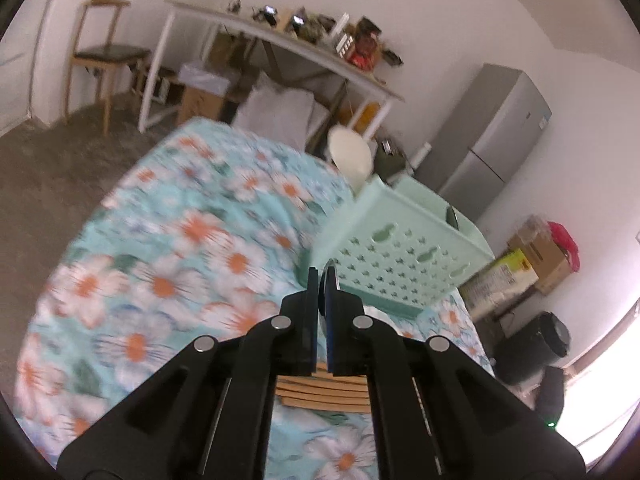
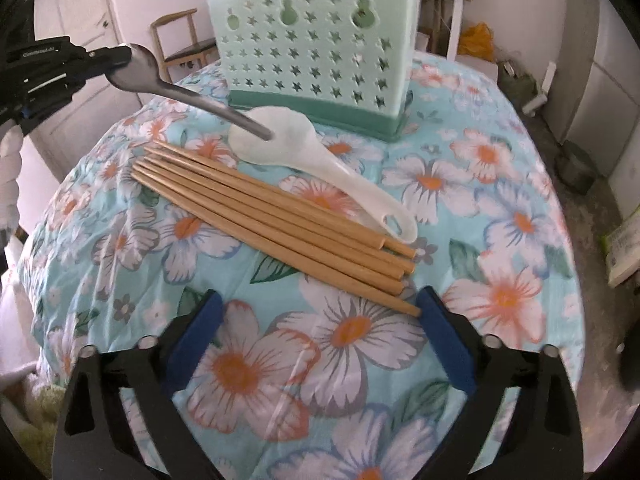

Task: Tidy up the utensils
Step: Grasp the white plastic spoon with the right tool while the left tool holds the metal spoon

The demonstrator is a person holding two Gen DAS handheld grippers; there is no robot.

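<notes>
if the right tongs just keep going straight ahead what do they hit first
Most likely the near ends of the wooden chopsticks, which lie just ahead of the open right tongs on the floral tablecloth. Beyond them lies the white rice paddle. Depth is uncertain.

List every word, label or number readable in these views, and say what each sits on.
None can be read.
White lettering on the black left gripper: too blurred.
Print on the yellow-green cardboard box: too small.
Pale green perforated plastic utensil holder: star cut-outs only, no text.

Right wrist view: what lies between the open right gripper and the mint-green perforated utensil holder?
The bundle of wooden chopsticks and, beyond them, the white plastic rice paddle, between the right gripper and the holder.
</notes>
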